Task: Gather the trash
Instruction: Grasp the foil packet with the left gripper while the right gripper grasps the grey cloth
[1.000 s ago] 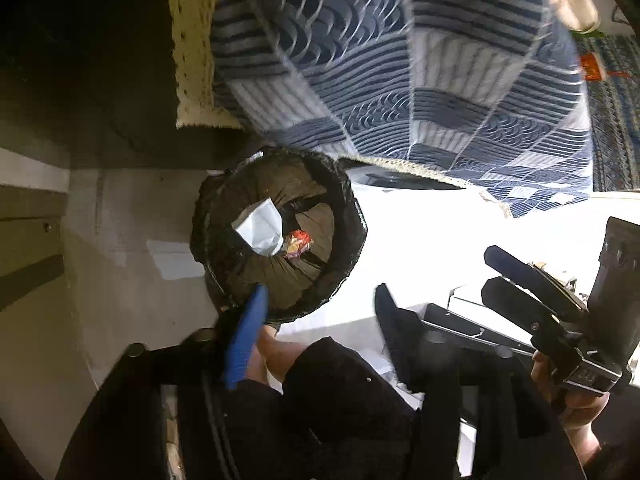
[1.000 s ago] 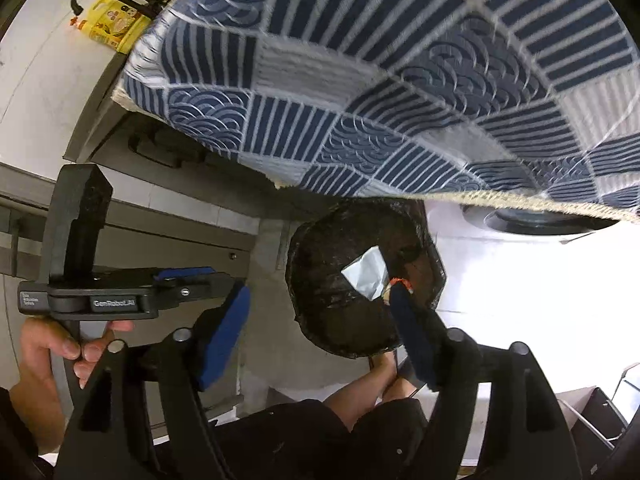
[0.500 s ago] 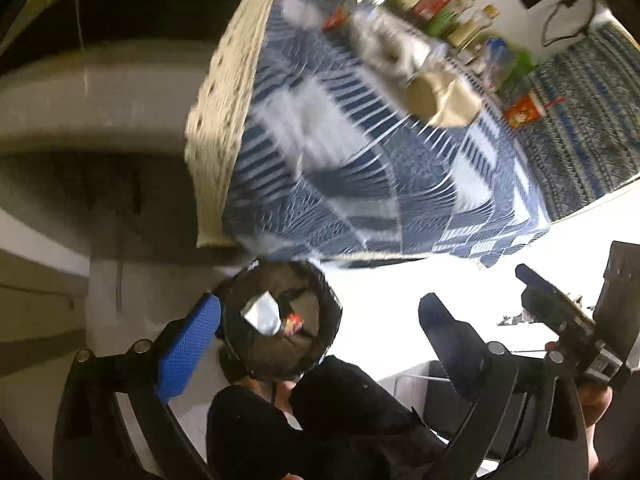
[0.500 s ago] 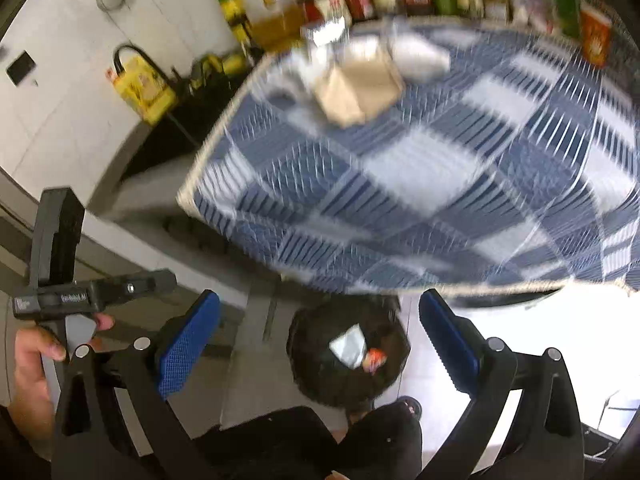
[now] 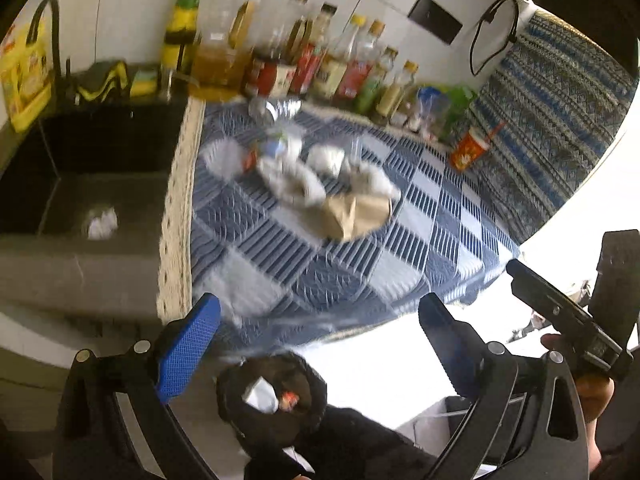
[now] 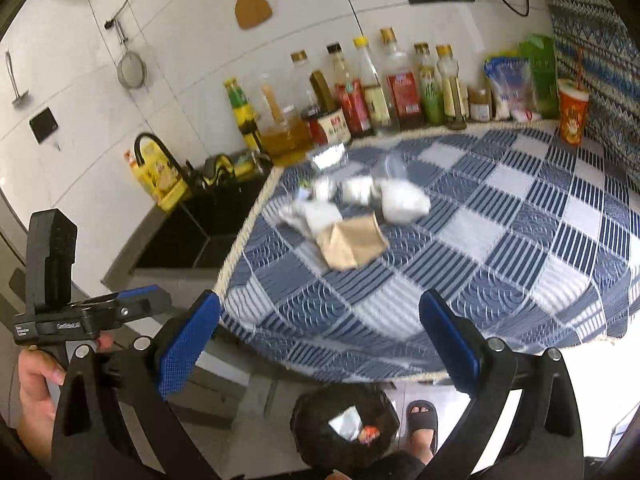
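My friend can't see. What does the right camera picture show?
The open right tool hovers empty above a blue checked counter with a brown paper bag and white wrappers. A black bin sits on the floor below, trash inside.

blue and white checked cloth [image 6: 460, 240] with wave and stripe patches, cream fringe. tan paper bag [image 6: 352, 242] and white crumpled wrappers [image 6: 402, 200] on it. black bin bag [image 6: 344, 428]. blue gripper pads [image 6: 188, 336]. red-orange cup [image 6: 572, 114].
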Demonstrator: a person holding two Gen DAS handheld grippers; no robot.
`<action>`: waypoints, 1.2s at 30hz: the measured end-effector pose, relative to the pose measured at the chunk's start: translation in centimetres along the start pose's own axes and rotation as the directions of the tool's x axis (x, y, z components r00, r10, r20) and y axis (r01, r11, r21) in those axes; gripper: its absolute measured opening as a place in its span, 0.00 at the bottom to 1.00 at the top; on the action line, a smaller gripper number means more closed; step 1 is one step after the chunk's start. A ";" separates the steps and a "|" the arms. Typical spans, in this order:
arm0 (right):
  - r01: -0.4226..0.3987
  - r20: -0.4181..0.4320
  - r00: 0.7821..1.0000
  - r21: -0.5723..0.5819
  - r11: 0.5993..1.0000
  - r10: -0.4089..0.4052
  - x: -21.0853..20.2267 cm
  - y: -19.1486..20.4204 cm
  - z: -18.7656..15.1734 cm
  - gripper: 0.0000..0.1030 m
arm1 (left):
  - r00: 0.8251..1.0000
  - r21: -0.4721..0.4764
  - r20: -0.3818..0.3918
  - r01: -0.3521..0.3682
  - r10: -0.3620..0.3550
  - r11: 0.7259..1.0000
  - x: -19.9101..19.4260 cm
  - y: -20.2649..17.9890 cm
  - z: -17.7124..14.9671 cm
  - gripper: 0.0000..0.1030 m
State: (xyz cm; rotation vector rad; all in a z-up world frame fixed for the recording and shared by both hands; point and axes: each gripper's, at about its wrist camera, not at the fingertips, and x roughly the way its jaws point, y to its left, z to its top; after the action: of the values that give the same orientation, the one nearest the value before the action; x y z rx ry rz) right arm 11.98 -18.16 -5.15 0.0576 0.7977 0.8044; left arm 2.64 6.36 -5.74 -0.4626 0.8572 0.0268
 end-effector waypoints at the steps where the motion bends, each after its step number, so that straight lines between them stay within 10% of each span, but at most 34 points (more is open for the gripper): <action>1: 0.001 0.007 1.000 -0.007 1.000 -0.001 0.1 -0.1 0.6 0.96 | 1.000 -0.007 -0.007 0.024 -0.024 1.000 0.2 0.0 0.8 0.93; 10: -0.034 -0.005 0.999 -0.013 0.999 0.034 3.7 -3.4 6.8 0.96 | 1.000 0.025 0.003 0.013 -0.014 1.000 1.5 -0.5 9.2 0.93; 19: -0.045 -0.100 0.994 -0.030 0.999 0.042 10.7 -7.7 10.1 0.96 | 0.987 0.284 -0.077 -0.114 0.141 0.952 9.4 -2.1 17.7 0.93; 36: -0.024 -0.344 0.938 0.022 0.999 0.030 22.3 -12.3 11.4 0.96 | 0.872 0.505 -0.240 -0.264 0.427 0.822 28.4 2.4 27.4 0.88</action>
State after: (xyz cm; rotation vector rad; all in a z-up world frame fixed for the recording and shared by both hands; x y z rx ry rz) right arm 36.63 -9.28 -14.89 -0.0593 1.1377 0.8457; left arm 40.72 15.06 -12.13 0.1548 1.2492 0.0845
